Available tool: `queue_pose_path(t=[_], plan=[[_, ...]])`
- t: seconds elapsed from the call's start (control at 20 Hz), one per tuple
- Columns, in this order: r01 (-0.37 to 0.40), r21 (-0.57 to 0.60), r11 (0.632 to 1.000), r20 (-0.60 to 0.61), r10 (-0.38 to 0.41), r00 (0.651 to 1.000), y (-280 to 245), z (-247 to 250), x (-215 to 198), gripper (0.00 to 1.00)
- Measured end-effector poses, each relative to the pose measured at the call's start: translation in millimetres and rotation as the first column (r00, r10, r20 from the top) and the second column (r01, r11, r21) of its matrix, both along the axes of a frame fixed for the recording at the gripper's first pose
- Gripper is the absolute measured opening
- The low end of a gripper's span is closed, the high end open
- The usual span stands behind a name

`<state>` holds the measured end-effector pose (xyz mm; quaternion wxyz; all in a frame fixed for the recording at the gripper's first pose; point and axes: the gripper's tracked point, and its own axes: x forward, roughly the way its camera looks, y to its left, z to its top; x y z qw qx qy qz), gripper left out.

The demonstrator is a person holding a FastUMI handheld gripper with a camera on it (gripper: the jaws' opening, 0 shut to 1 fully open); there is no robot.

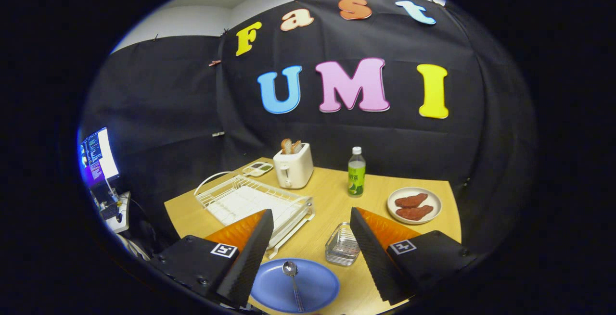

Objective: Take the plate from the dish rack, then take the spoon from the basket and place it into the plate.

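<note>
Right in front of the dish rack [255, 204] sits the blue plate [294, 284], spoon [292, 279] already lying in it, between my fingers. My claw [308, 247] is wide open, gripping nothing. The basket [342, 245] is just right of the rack.

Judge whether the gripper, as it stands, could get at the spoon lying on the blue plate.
Probably yes: the gripper is open, and the spoon lies bare on the blue plate between its fingers, with nothing over it.
</note>
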<state>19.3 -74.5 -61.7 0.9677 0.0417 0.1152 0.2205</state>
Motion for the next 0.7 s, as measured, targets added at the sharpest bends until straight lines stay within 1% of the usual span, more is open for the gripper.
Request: queue_pose_path(t=[0.1, 0.2, 0.4, 0.6, 0.7], plan=[[0.091, 0.023, 0.996, 0.048, -0.092, 0.995, -13, 24, 2, 0.98], [0.177, 0.027, 0.984, 0.063, -0.178, 0.982, -24, 34, 3, 0.98], [0.326, 0.061, 0.944, 0.087, -0.330, 0.940, -30, 55, -10, 0.98], [0.445, 0.041, 0.895, 0.126, -0.446, 0.886, -34, 62, -26, 0.98], [0.481, 0.041, 0.876, 0.121, -0.482, 0.868, -34, 61, -32, 0.98]])
